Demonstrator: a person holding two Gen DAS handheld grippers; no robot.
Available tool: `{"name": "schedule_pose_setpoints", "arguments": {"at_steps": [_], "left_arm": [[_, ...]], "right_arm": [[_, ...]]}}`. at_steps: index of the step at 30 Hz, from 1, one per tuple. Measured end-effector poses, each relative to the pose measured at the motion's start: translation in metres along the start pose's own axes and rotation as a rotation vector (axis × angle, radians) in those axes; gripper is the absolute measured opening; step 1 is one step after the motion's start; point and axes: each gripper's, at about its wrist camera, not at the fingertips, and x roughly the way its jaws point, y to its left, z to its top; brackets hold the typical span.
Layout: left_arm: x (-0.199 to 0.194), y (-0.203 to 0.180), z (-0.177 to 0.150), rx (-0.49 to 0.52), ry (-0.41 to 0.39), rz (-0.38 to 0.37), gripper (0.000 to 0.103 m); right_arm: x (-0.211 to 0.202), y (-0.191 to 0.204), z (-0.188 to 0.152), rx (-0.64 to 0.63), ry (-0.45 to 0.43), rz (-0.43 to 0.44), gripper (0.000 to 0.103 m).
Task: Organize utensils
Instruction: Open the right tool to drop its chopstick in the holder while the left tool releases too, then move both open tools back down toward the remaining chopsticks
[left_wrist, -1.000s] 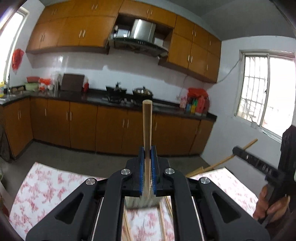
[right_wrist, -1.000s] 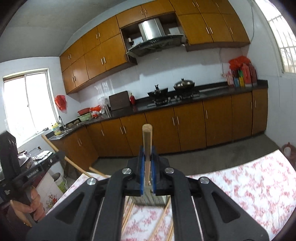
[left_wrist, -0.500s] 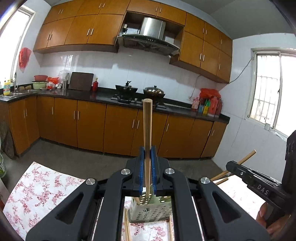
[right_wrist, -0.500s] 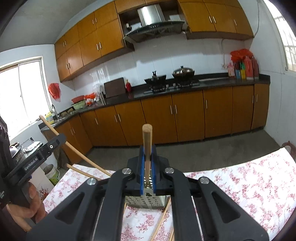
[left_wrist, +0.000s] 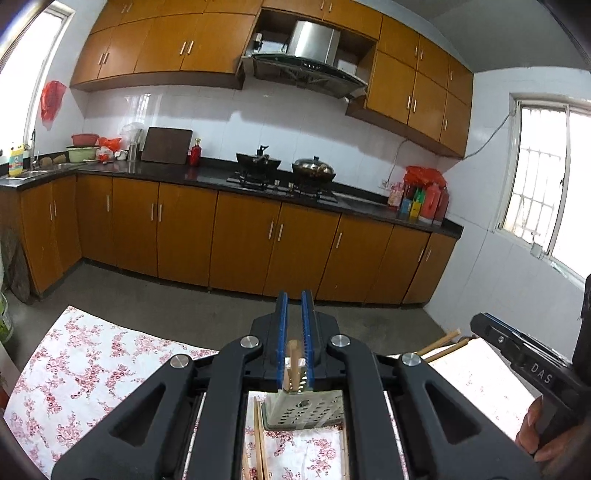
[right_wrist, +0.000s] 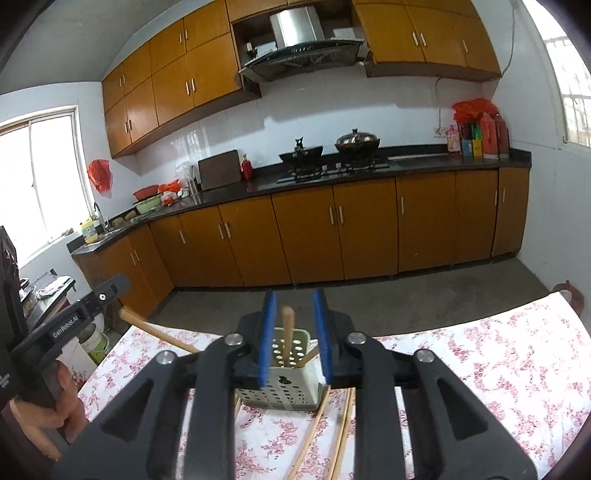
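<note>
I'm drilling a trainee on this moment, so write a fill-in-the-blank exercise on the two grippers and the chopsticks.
1. The jaws of the right gripper stand ____.
2. A wooden chopstick stands inside the pale green perforated plastic ____.
3. The left gripper has its jaws open and holds ____.
4. More loose chopsticks lie on the ____-patterned tablecloth.

Missing words: open; holder; nothing; floral
</note>
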Motion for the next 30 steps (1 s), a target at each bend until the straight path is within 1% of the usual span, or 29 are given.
{"name": "schedule_pose_setpoints", "arguments": {"at_steps": [1,3,5,8,11,15,16,18,21,22,26,30], "left_arm": [[-0.006,0.002,0.002,-0.005,-0.01,-0.003,0.01],[-0.015,0.005,0.004,-0.015,-0.026,-0.005,0.014],[-0.029,0.009,0.005,-0.028,-0.043,-0.005,0.022],[-0.045,0.018,-0.001,-0.031,-0.05,0.017,0.022],[-0.051,0.028,-0.015,-0.018,-0.026,0.06,0.022],[-0.041,0.045,-0.043,0.019,0.047,0.141,0.022],[-0.033,0.052,-0.055,0.023,0.085,0.167,0.022],[-0.026,0.061,-0.07,0.025,0.132,0.192,0.022],[-0.008,0.076,-0.096,-0.008,0.232,0.213,0.022],[-0.006,0.079,-0.101,-0.013,0.249,0.216,0.022],[0.0,0.085,-0.126,-0.022,0.313,0.216,0.022],[0.004,0.084,-0.137,-0.018,0.342,0.209,0.022]], "right_arm": [[-0.004,-0.002,0.0,0.0,-0.007,-0.004,0.025],[-0.017,-0.006,-0.003,0.001,-0.023,-0.018,0.025],[-0.03,-0.012,-0.011,-0.003,-0.031,-0.036,0.027],[-0.041,-0.022,-0.031,-0.011,-0.016,-0.071,0.027],[-0.042,-0.035,-0.058,-0.002,0.037,-0.11,0.028],[-0.021,-0.056,-0.101,0.047,0.161,-0.149,0.028],[-0.013,-0.059,-0.111,0.056,0.191,-0.15,0.028],[0.006,-0.061,-0.134,0.066,0.273,-0.147,0.027],[0.035,-0.057,-0.163,0.086,0.384,-0.109,0.024],[0.041,-0.055,-0.17,0.086,0.406,-0.103,0.022],[0.069,-0.046,-0.192,0.08,0.484,-0.095,0.019],[0.082,-0.048,-0.2,0.071,0.511,-0.105,0.018]]}}
